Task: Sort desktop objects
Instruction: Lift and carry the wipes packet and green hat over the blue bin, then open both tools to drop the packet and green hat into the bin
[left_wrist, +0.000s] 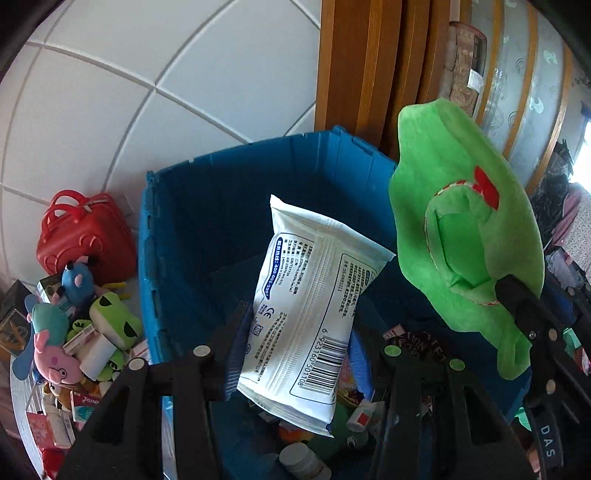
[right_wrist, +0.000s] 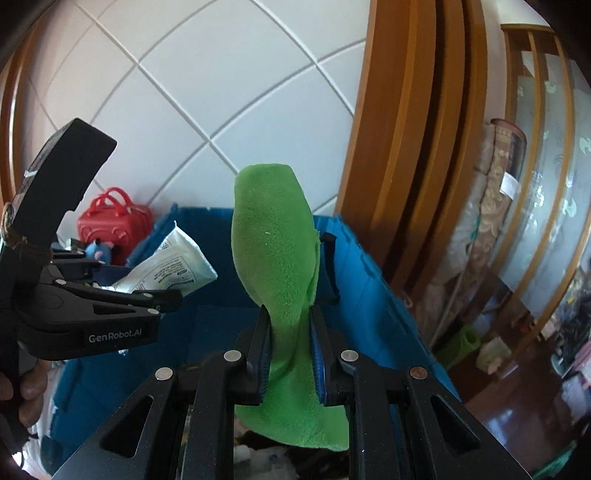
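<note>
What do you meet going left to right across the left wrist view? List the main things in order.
Pile of plush toys → red case → blue bin wall → white wipes pack in the left gripper → green plush hat held by the right gripper.

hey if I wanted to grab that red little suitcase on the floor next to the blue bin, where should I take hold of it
Probably by the looped handles on top of the red suitcase, coming from above. It stands upright with the handles sticking up free, while plush toys crowd its lower front and the blue bin stands close on one side.
</note>
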